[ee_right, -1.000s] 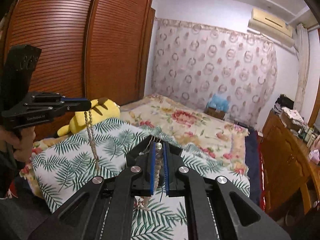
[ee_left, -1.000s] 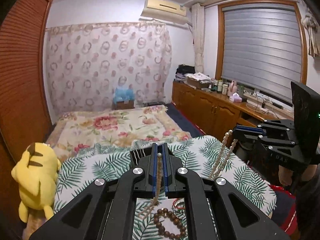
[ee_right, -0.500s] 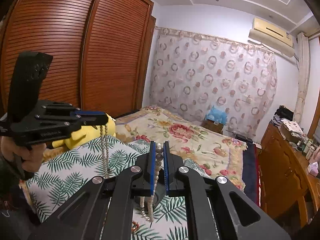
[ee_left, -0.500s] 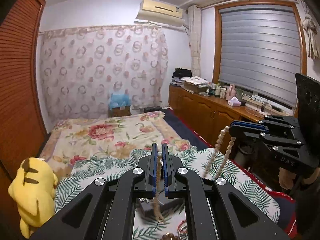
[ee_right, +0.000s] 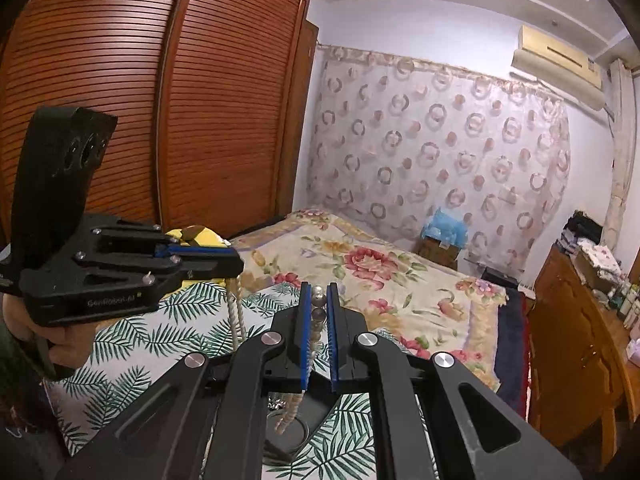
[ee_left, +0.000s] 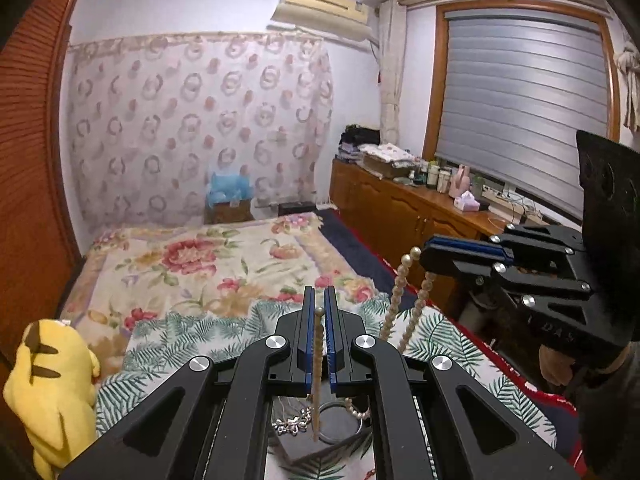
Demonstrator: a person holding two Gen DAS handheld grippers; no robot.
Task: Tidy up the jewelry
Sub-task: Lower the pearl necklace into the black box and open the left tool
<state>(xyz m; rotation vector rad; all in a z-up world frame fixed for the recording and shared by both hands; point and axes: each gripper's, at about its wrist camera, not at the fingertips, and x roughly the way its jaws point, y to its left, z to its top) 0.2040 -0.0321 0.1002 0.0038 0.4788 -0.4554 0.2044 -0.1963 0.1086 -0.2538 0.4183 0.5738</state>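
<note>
The pearl necklace [ee_left: 404,304] was a string of small, round, cream-coloured beads, hanging in doubled strands above the palm-leaf cloth [ee_left: 188,332] spread over the near end of the bed [ee_left: 200,264]. In the left wrist view, the left tongs [ee_left: 319,312] at lower centre were almost fully closed, nipping a thin run of beads that dropped straight down between the blue pads [ee_left: 308,332] toward a dark stand [ee_left: 320,436] below. That stand carried what looked like a silvery flower-shaped piece [ee_left: 292,426], though the tongs hid much of it. At the right of the same view, the right tongs [ee_left: 426,254] were pinched shut on the necklace's upper loop, two strands trailing down and to the left. The right wrist view showed larger beads caught between its own pads at lower centre, and the left tongs at middle left with beads dangling from the tip. A yellow plush toy [ee_left: 52,384] sat at lower left.
</note>
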